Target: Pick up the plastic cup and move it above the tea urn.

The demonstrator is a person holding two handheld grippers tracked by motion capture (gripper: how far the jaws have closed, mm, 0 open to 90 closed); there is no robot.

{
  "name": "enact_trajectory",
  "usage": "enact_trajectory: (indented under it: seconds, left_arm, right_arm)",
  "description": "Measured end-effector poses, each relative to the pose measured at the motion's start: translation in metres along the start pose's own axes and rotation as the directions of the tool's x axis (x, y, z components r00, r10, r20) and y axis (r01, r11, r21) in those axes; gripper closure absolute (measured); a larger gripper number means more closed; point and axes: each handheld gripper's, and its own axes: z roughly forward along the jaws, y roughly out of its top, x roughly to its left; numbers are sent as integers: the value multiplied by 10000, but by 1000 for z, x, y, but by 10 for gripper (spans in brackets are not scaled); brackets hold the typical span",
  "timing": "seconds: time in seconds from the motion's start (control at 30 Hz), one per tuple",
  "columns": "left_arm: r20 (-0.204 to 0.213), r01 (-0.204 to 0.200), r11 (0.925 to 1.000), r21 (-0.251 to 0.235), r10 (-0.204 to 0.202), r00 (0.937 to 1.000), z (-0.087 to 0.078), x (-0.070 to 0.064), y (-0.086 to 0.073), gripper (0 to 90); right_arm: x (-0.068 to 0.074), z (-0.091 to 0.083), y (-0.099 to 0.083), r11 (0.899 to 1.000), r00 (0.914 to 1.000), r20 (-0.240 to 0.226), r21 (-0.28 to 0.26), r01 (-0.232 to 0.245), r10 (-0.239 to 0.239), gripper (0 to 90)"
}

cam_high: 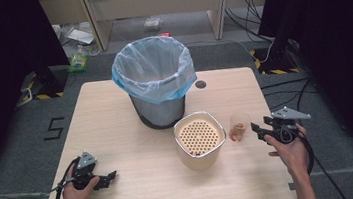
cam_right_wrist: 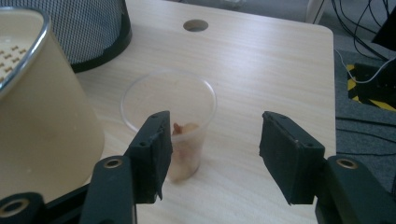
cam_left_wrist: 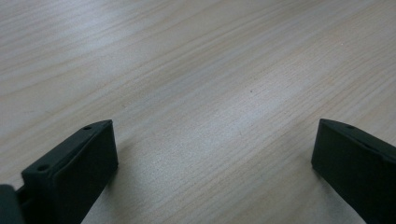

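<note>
Where it stands upright, clear plastic cup (cam_right_wrist: pixel 169 122) with pinkish bits inside.

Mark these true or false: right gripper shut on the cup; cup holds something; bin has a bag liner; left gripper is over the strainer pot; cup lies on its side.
1. The right gripper is shut on the cup. False: its jaws stand open, the cup just ahead of them.
2. The cup holds something. True: pale orange bits at the bottom.
3. The bin has a bag liner. True.
4. The left gripper is over the strainer pot. False: it is over bare table.
5. The cup lies on its side. False: upright.
</note>
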Motion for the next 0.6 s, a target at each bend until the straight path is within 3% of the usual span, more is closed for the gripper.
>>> enact_trajectory:
  seconds: [0.23,0.6]
  left_arm:
    - [0,-2,10000,-1,2,10000,0,0,0,0]
    - [2,5,10000,-6,-5,10000,0,0,0,0]
  right_arm:
    - [1,16,15,9999,9998,-160,27,112,-112,495]
    - [-1,42,20,9988,9997,-168,465,169,-161,541]
